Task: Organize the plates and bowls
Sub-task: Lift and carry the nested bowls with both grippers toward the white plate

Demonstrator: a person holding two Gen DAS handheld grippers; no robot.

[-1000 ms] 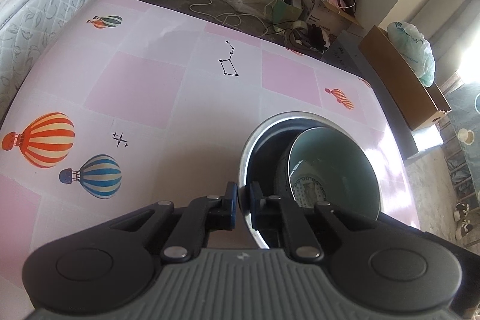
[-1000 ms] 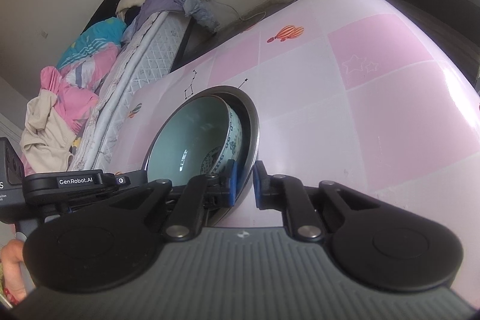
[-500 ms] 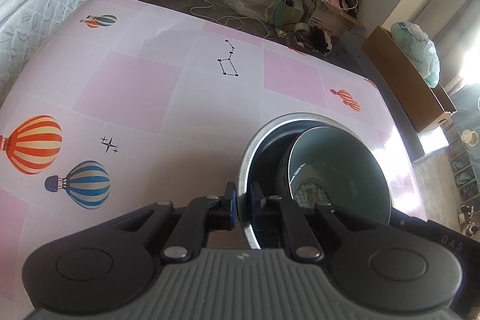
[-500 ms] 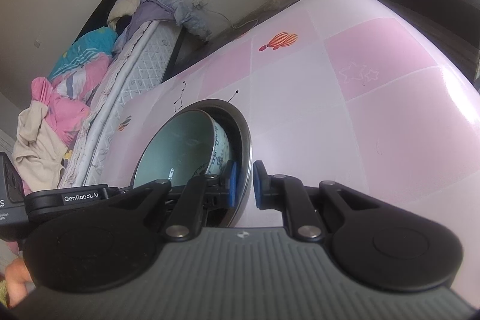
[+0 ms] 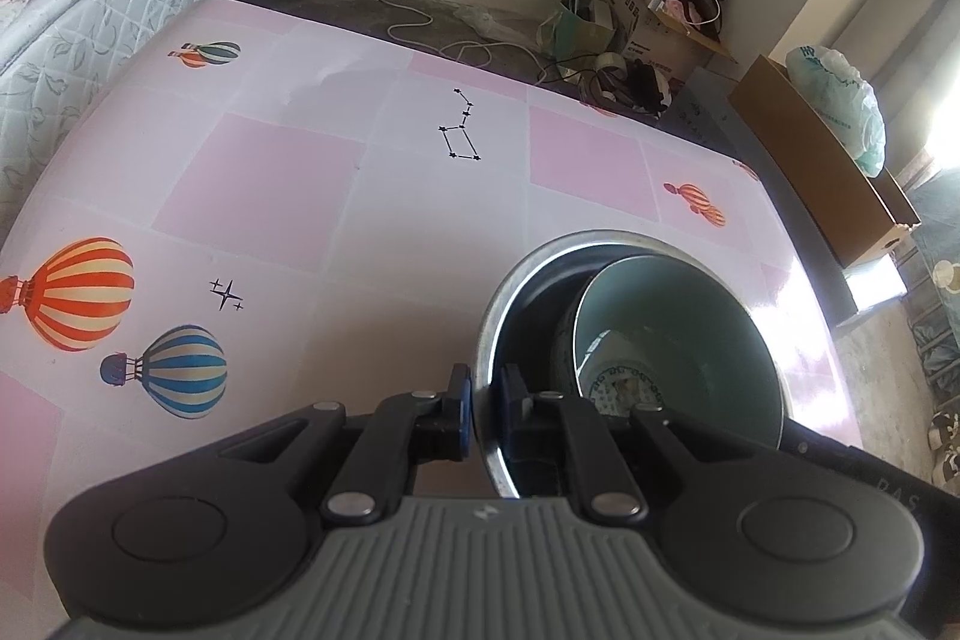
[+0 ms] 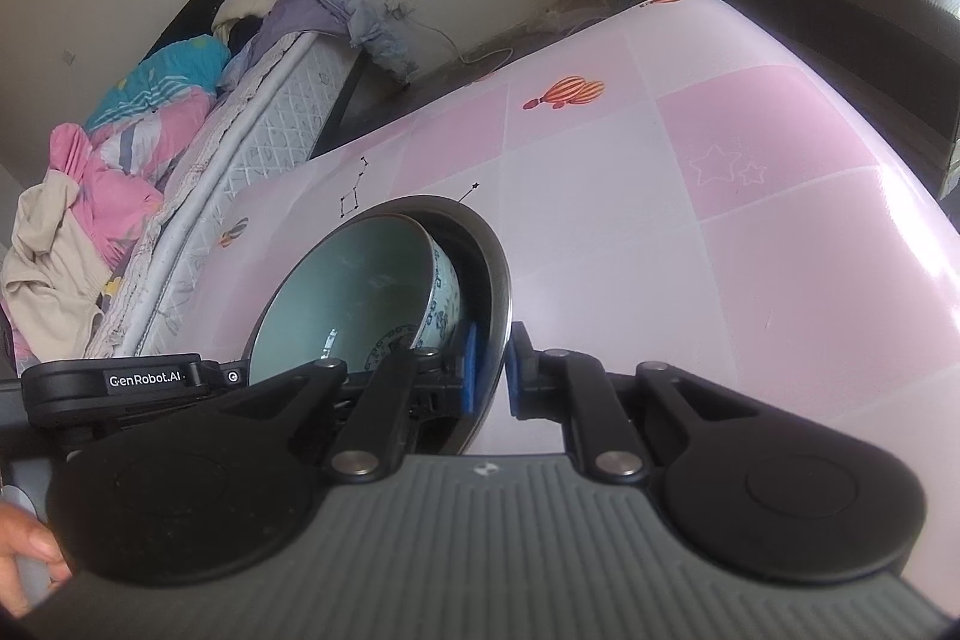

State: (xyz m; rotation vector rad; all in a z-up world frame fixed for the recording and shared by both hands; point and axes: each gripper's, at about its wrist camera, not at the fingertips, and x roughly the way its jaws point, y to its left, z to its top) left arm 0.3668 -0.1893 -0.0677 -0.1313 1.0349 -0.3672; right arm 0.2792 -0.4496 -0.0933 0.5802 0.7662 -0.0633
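Item: steel bowl [image 5: 498, 316], celadon ceramic bowl [image 5: 690, 340] tilted inside; near counter [image 5: 360, 196] right edge. Rigid, slick; ceramic fragile, loose. Hold: rim, opposite sides. Left claw [image 5: 485, 403], right claw [image 6: 489, 370] each clamped on steel rim.

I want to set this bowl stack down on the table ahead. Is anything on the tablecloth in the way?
Nothing visible is. The left gripper and right gripper each clamp the steel bowl by its rim, with the celadon bowl inside. The pink tablecloth ahead shows only printed balloons and stars, no objects.
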